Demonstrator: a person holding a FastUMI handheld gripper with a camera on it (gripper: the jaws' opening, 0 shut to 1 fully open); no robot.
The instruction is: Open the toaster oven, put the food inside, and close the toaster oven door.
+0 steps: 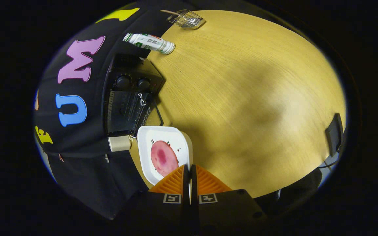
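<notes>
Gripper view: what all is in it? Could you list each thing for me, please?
oven: one, black, door open, at the table's edge by the wall.
tray: one, white, between oven and tool, rim pinched between the fingers.
food: one pink round slice, on the tray.
bottle: one, white and green, lying beyond the oven.
basket: one, wire, beyond the bottle.
table: one, light wood.
tool: one, fingers shut on the tray.

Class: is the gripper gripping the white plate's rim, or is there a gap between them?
Touching. In the gripper view, the gripper has its fingers closed on the near rim of the plate, with no gap visible.
</notes>
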